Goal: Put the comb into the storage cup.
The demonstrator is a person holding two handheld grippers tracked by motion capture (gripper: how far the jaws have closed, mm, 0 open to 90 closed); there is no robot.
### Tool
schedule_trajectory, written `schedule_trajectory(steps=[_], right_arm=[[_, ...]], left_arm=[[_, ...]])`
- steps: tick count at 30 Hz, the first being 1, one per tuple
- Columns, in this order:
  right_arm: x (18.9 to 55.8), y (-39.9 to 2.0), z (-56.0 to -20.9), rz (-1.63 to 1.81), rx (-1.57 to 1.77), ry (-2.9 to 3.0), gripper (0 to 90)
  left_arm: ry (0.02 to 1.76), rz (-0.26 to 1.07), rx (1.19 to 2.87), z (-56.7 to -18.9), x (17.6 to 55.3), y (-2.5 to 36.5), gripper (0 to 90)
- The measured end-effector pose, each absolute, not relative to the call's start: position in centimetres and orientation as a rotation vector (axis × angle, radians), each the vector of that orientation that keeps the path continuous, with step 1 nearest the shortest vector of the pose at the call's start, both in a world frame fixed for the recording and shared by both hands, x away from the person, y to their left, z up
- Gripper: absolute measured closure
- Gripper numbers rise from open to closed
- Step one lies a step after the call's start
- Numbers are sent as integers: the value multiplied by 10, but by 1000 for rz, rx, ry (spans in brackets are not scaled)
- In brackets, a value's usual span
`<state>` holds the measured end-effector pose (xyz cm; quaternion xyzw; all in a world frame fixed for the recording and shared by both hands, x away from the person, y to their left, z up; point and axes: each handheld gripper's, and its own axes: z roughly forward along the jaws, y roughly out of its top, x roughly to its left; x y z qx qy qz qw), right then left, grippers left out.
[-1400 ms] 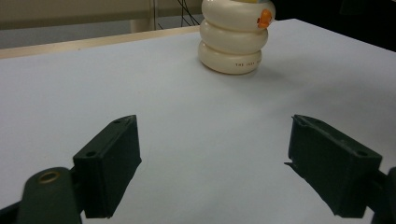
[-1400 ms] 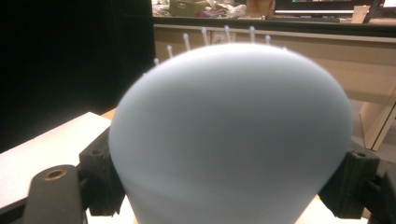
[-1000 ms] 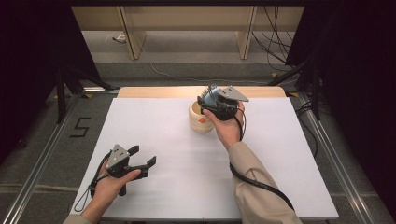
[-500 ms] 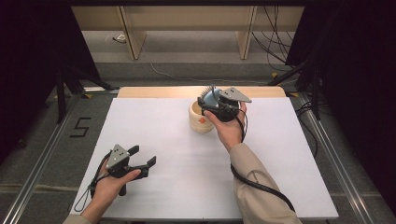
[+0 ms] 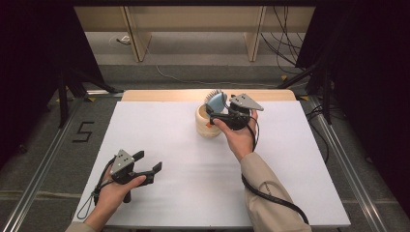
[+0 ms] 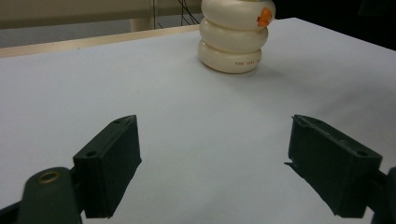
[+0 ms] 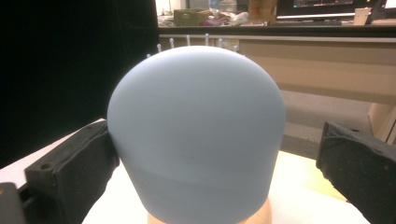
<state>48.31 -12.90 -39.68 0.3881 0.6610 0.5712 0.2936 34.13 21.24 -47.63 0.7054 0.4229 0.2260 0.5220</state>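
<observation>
White surface with wooden far edge, dark room around, grey floor. Blue brush upright in cream ringed holder, between just-opened right gripper jaws, right jaw clear. Left gripper wide open, empty, near front.

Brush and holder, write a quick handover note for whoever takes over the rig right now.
Right gripper: at the holder, jaws just opened; the left pad looks against the blue brush, the right pad clear, so no grip.
Left gripper: open with nothing between the jaws, low over the near left of the white table.
Brush: head up, standing in the cream ringed holder at the far middle of the table.
Done: brush looks placed in the holder.
Left: back the right gripper away, probably without tipping the brush.
</observation>
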Motion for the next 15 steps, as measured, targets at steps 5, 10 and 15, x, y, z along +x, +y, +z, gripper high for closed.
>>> schedule_trajectory(steps=[5,10,15], right_arm=[[480,-131,-396,1519,1029,1761,4],[476,-132,-395,1523,1013,1770,4],[471,-134,-393,1525,993,1779,4]], left_arm=[[1012,541,1691,-476,341,212,164],[1014,542,1690,-477,342,212,164],[1013,544,1691,-477,342,213,164]])
